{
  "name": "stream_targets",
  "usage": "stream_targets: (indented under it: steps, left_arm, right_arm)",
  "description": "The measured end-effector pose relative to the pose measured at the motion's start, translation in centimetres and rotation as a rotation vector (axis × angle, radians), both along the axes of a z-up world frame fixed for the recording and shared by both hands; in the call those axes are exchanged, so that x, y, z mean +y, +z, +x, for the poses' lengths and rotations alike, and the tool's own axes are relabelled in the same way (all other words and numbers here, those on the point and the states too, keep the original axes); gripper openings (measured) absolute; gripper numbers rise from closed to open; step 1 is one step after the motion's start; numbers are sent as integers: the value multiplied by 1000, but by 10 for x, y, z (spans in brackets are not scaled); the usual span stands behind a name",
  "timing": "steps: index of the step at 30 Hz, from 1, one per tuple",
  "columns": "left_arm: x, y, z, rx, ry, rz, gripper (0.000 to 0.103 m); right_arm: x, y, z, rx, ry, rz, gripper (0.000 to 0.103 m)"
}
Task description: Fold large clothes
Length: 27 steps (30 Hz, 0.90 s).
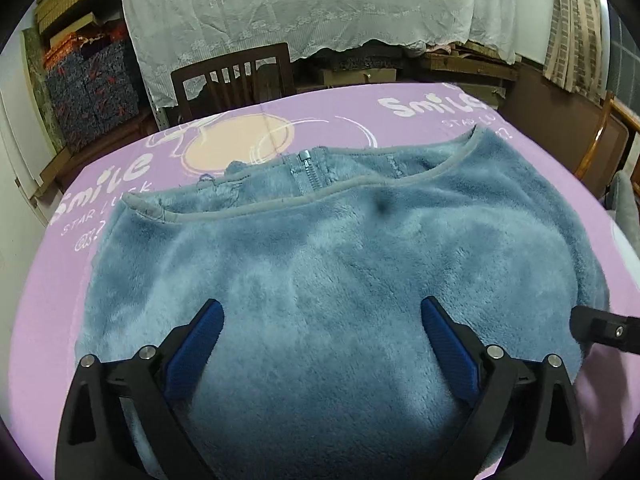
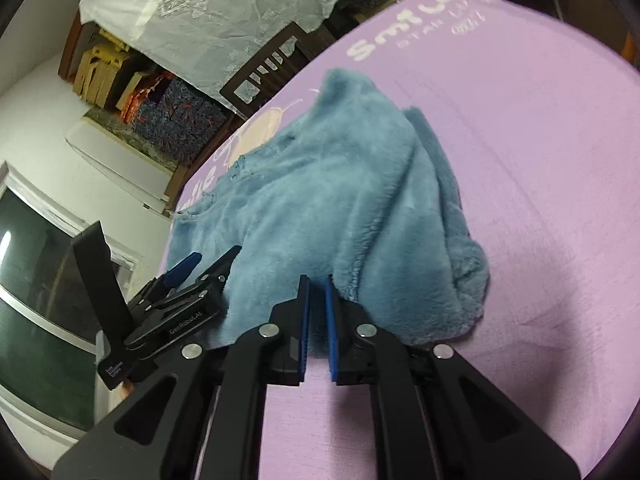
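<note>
The left gripper [image 1: 322, 312] is spread wide and nothing is held in it. It hangs over the near part of the blue fleece garment [image 1: 320, 264], and its blue pads [image 1: 200, 332] are not pressed on the cloth. The right gripper [image 2: 317, 284] is nearly closed, and a bit of the garment's near edge seems to be pinched between its pads, though the grip is partly hidden by the fluffy cloth.

The garment is laid on the purple cover of the tabletop [image 1: 52, 280]. Its neck edge and a small zipper [image 1: 310, 172] are seen at 12 o'clock from the left gripper. In the right wrist view the cloth is bunched into a thick roll at 2 o'clock from the right gripper.

A fold seems to be half done. Next, an edge should be taken by the left gripper too, so the cloth can be lifted and laid over evenly. The bunched side should be smoothed first.
</note>
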State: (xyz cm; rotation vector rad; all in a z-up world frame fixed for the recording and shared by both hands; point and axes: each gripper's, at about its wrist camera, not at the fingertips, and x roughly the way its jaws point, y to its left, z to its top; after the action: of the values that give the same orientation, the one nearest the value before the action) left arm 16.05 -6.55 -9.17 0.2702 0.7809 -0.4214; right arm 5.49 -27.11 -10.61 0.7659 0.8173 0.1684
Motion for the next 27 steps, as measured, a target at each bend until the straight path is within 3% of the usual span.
stream_targets:
  steps: [3, 10, 12, 15, 17, 18, 27]
  left_arm:
    - [1, -1, 2, 0, 1, 1, 100]
    - [-1, -1, 1, -5, 4, 5, 100]
    - [0, -1, 1, -5, 4, 6, 100]
    - [0, -1, 1, -4, 4, 4, 100]
    - [0, -1, 1, -2, 5, 2, 100]
    - [1, -1, 2, -1, 5, 1, 100]
    - [7, -2, 6, 34, 3, -35, 100]
  right_arm:
    - [-6, -9, 6, 16, 0, 19, 0]
    - [-9, -9, -7, 21, -46, 75, 2]
    - [-4, -4, -17, 13, -65, 63, 6]
    - [3, 0, -32, -1, -91, 71, 24]
    - [7, 1, -40, 10, -120, 69, 52]
    - [10, 0, -45, 18, -149, 62, 57]
    - [3, -18, -54, 62, -332, 190, 57]
